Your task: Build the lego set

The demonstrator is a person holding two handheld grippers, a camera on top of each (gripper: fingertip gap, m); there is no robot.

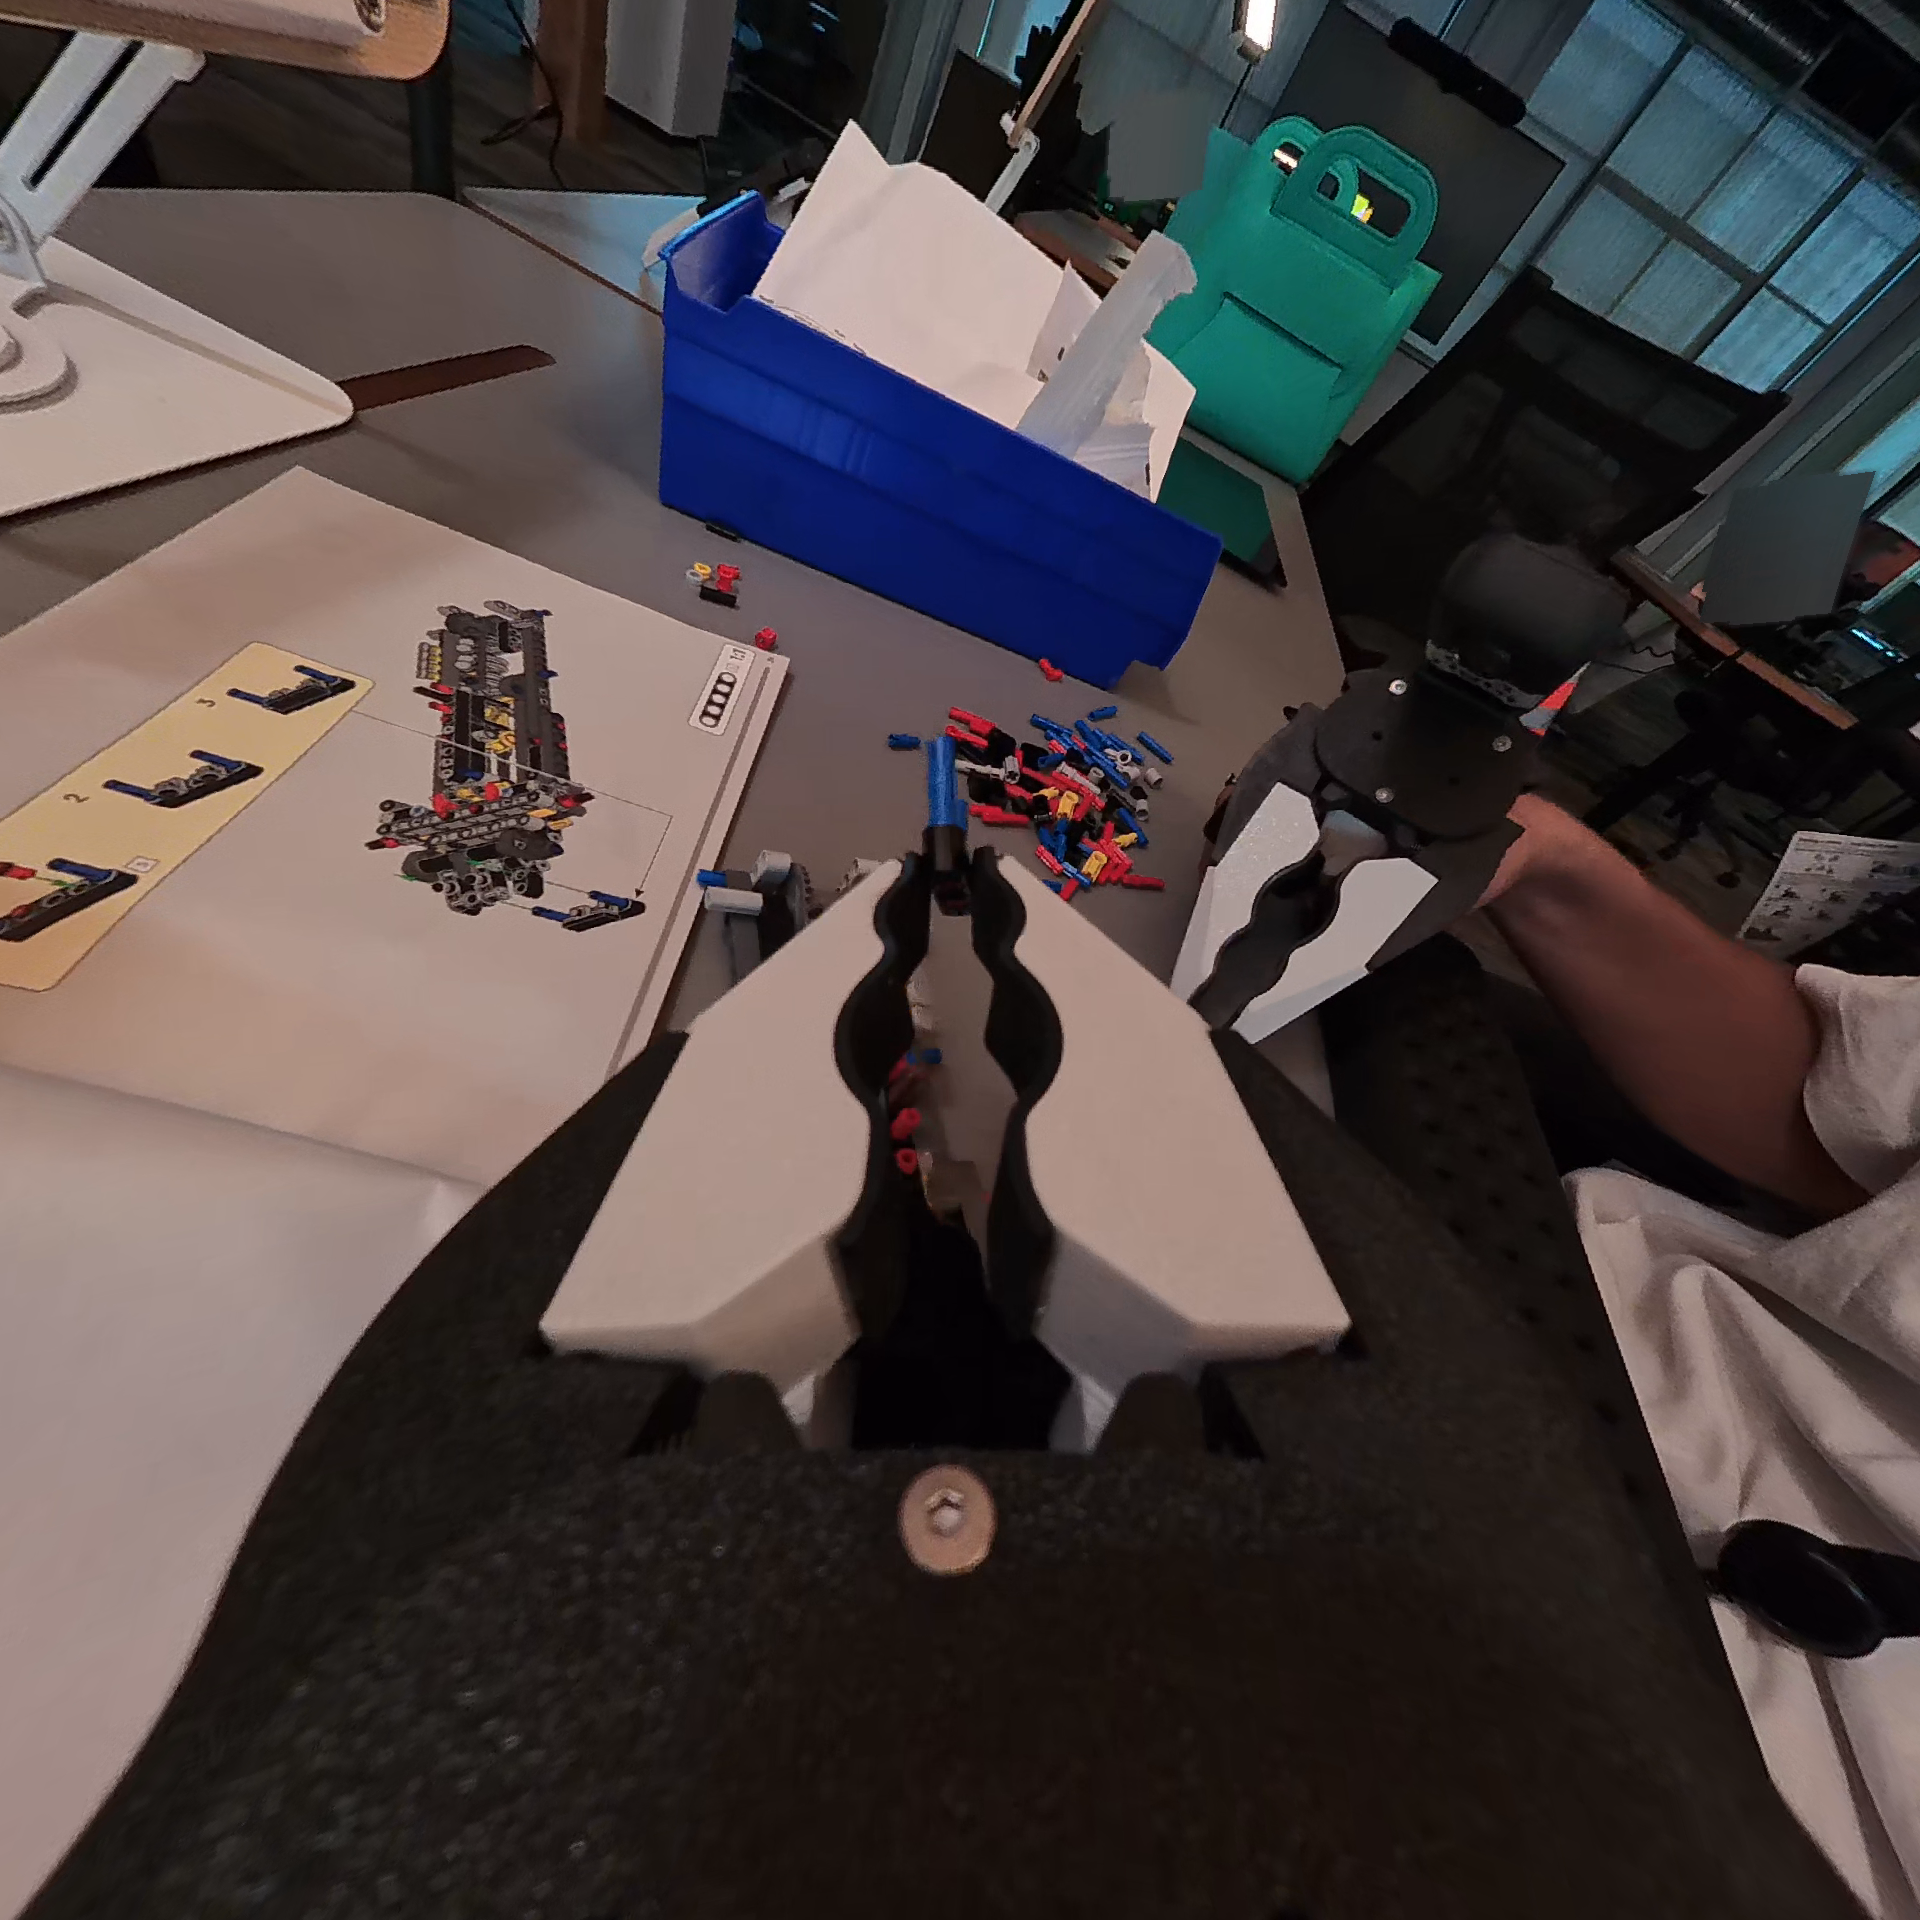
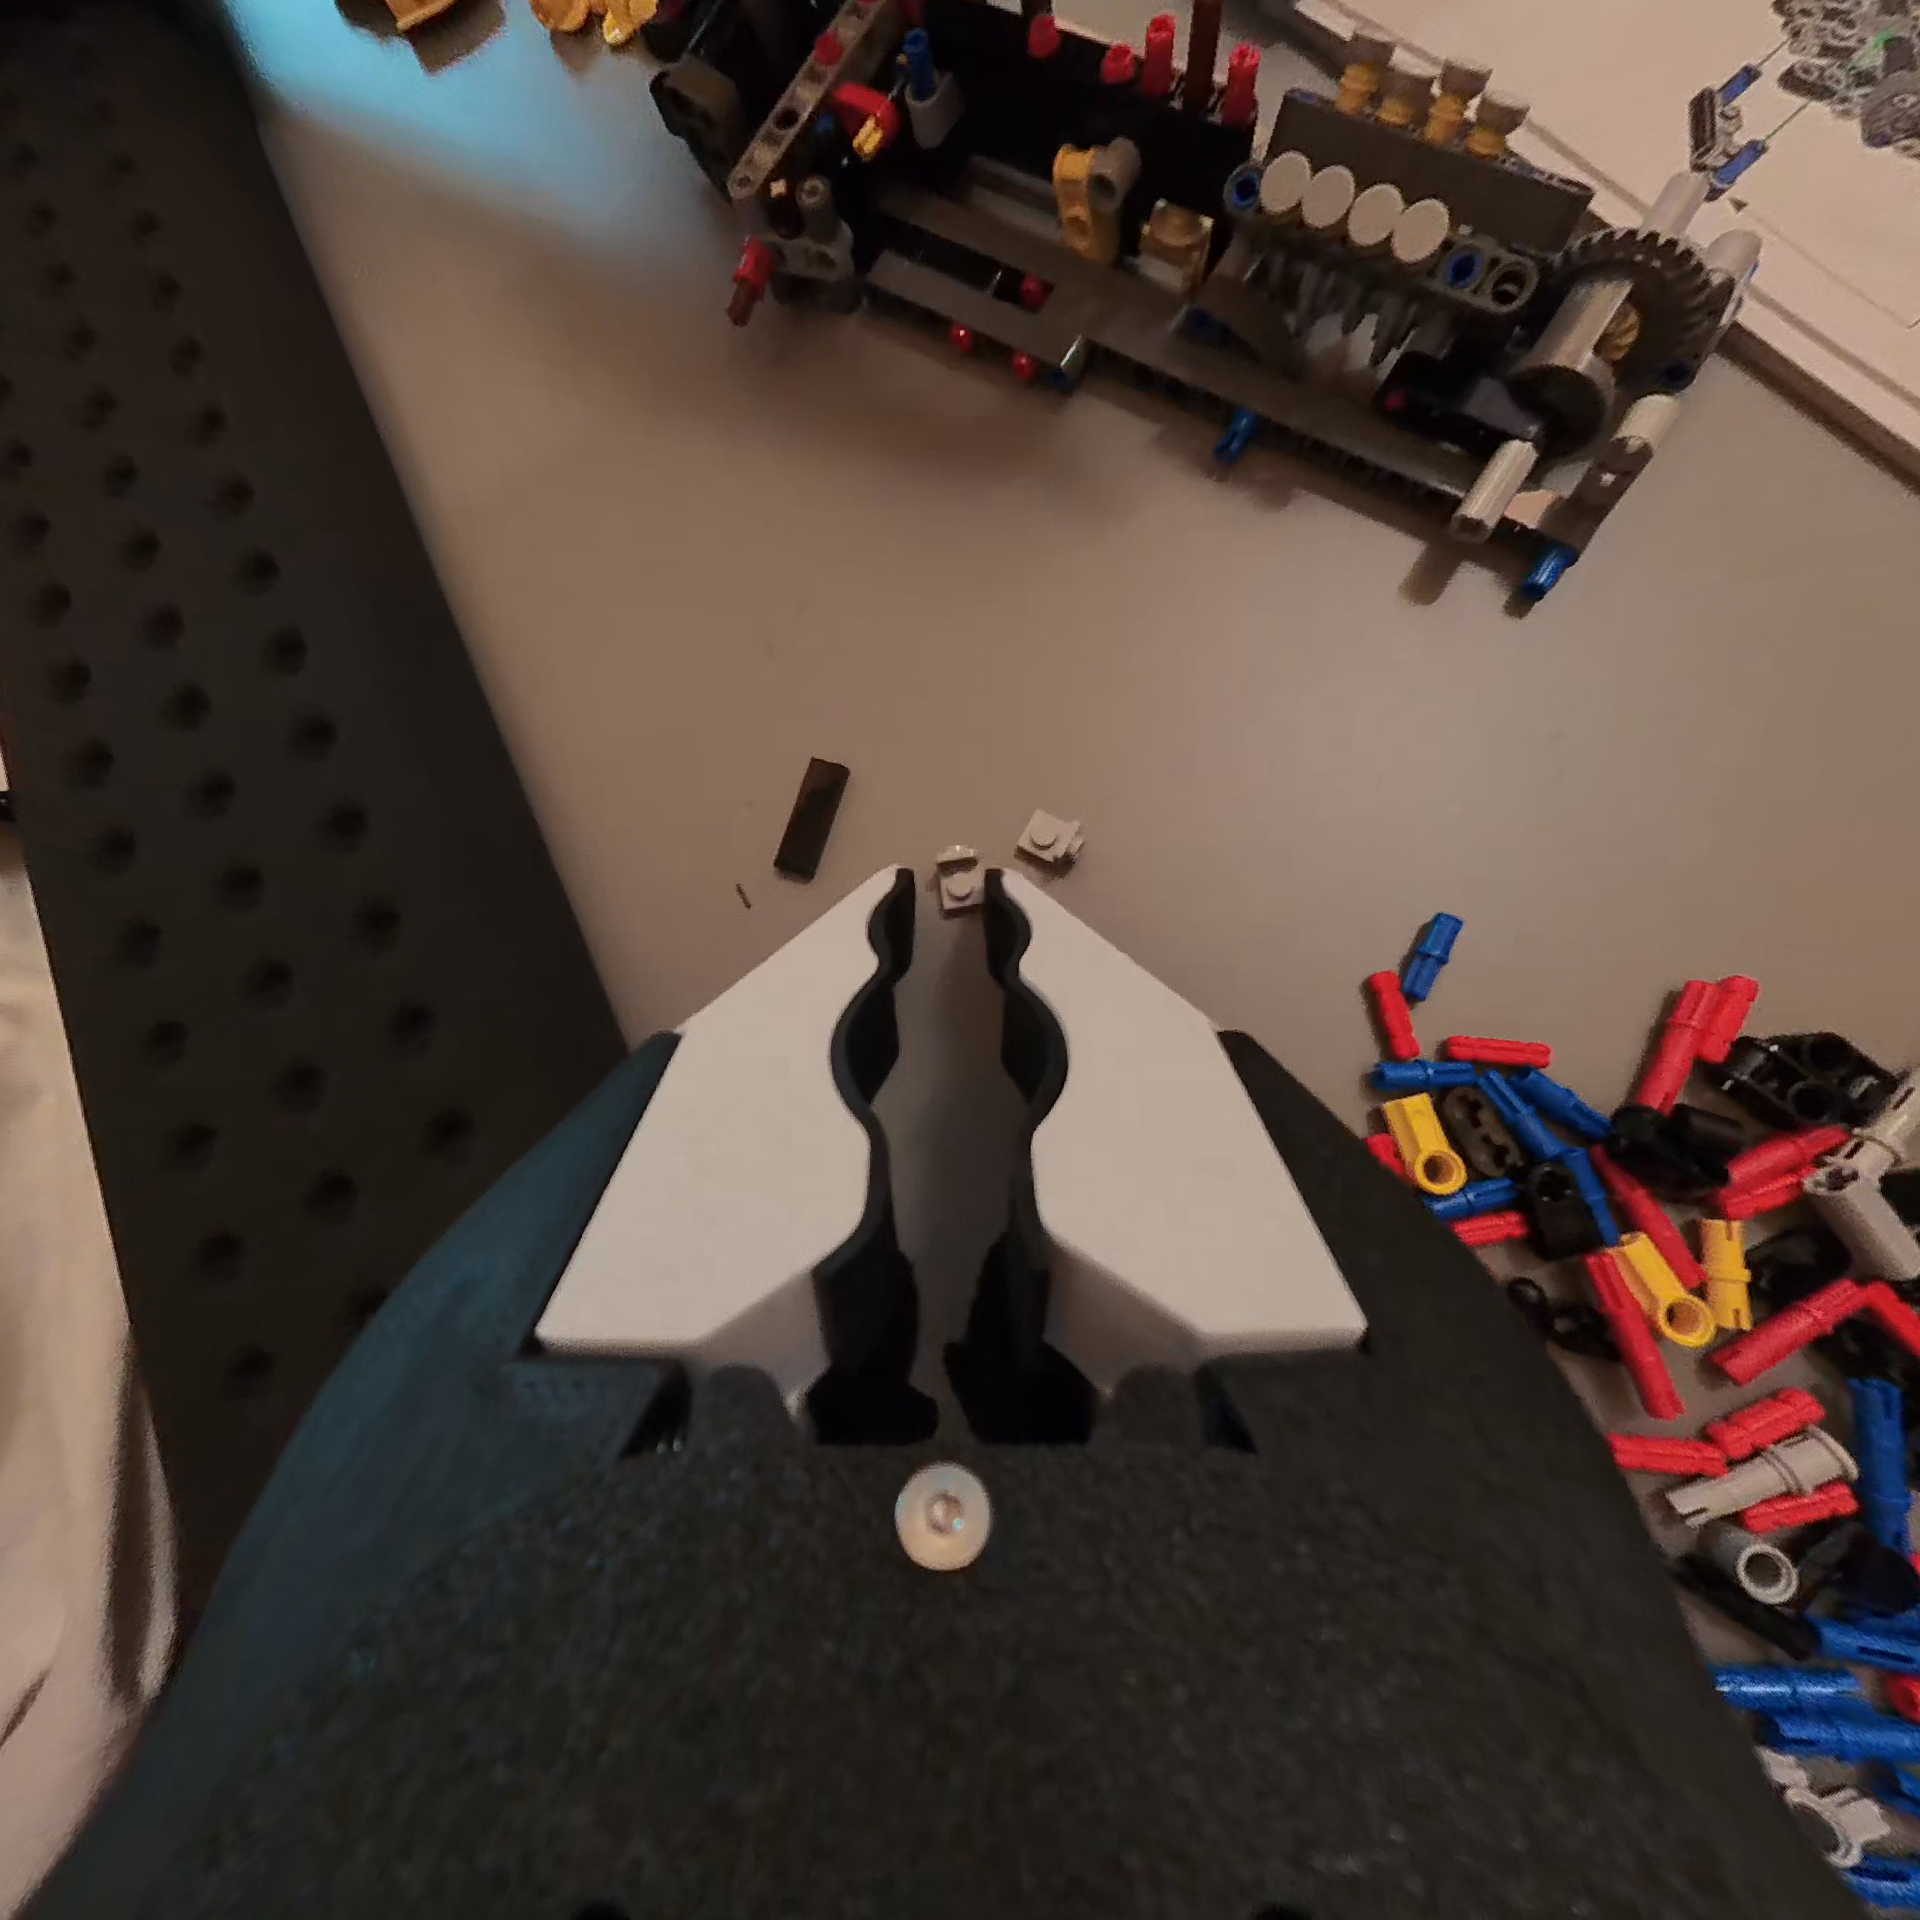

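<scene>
The right gripper (image 2: 951, 896) hangs low over the grey tabletop (image 2: 1039, 707), its black-lined fingers a narrow gap apart, with a tiny light-grey square plate with one stud (image 2: 958, 885) sitting between the tips. Whether the pads already pinch it or only flank it is hard to tell. A matching grey plate (image 2: 1049, 840) lies just beside it, and a thin black flat tile (image 2: 811, 818) lies to the left.

Such a plate is stiff, nearly weightless and smooth-edged; I judge it needs a squeeze across two opposite sides, low and square, or it will skid or flip out.

To the right sprawls a heap of loose red, blue, yellow and black pins and connectors (image 2: 1662, 1247).

The left gripper (image 1: 948, 868) is closed on a small black piece carrying an upright blue pin (image 1: 943, 805).

Farther off lie the long dark-grey half-built beam-and-gear assembly (image 2: 1195, 270), the open instruction booklet (image 1: 416, 831), and a blue plastic bin stuffed with white paper (image 1: 883, 457).
</scene>
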